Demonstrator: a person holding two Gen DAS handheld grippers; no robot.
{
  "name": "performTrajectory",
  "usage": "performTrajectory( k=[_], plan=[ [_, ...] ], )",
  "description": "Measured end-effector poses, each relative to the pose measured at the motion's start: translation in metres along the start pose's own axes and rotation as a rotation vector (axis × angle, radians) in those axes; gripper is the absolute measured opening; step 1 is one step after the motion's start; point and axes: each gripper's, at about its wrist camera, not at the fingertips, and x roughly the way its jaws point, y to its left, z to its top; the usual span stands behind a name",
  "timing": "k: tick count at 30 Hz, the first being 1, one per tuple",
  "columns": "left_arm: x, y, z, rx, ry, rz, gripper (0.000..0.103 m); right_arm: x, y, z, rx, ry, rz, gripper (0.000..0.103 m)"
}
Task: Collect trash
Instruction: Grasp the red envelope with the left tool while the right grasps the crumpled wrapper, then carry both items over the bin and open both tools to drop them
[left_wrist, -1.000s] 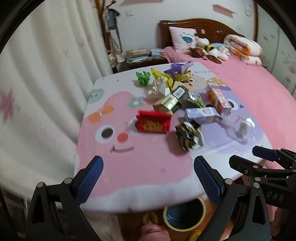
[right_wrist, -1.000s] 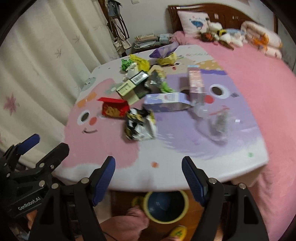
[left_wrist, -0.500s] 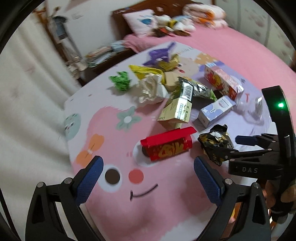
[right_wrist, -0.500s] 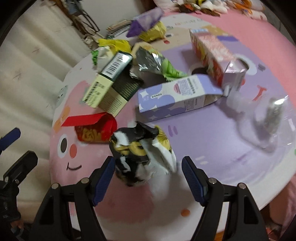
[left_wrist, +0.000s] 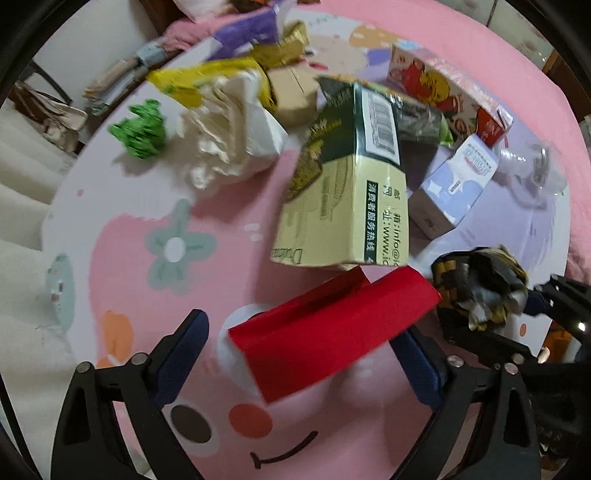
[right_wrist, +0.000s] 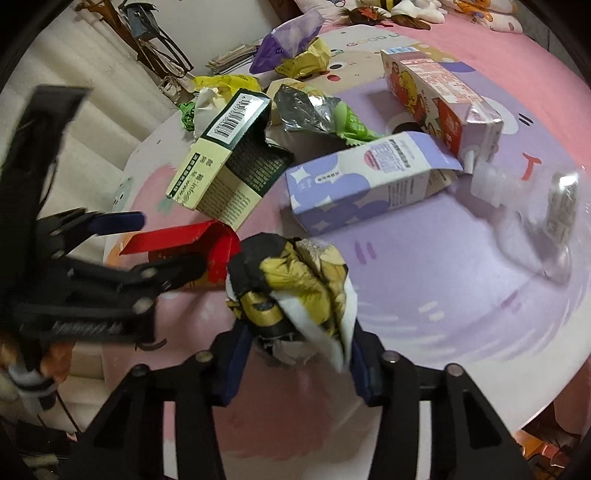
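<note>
Two claws picking up trash on the table (right_wrist: 480, 295)

The right gripper (right_wrist: 295, 354) squeezes the crumpled black-and-gold wrapper (right_wrist: 291, 280). The red box (left_wrist: 332, 332), just beside that wrapper, sits between the wide-apart fingers of the left gripper (left_wrist: 299, 354).

Your left gripper's right finger (left_wrist: 415, 363) is partly hidden behind the red box (left_wrist: 332, 332). In the right wrist view, the crumpled wrapper (right_wrist: 291, 291) covers both finger pads. The clear plastic bottle (right_wrist: 546, 221) is smeared by blur, its label unreadable.
</note>
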Motion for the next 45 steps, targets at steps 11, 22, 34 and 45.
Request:
performTrajectory(
  k=[11, 22, 34, 45],
  plan=[
    [0.007, -0.018, -0.006, 0.006, 0.041, -0.048, 0.021, -0.013, -0.017, -0.01, 0.049, 0.01, 0.055, 0.03],
    [-0.039, -0.044, -0.067, -0.225, -0.025, -0.083, 0.005, -0.04, -0.027, -0.003, -0.018, 0.051, 0.119, 0.029],
    [-0.108, -0.121, -0.119, -0.566, -0.178, -0.058, 0.004, -0.114, -0.071, -0.03, -0.32, 0.121, 0.195, 0.028],
    [-0.092, -0.235, -0.177, -0.671, -0.136, -0.041, 0.004, -0.123, -0.148, -0.102, -0.384, 0.264, 0.147, 0.029]
  ],
)
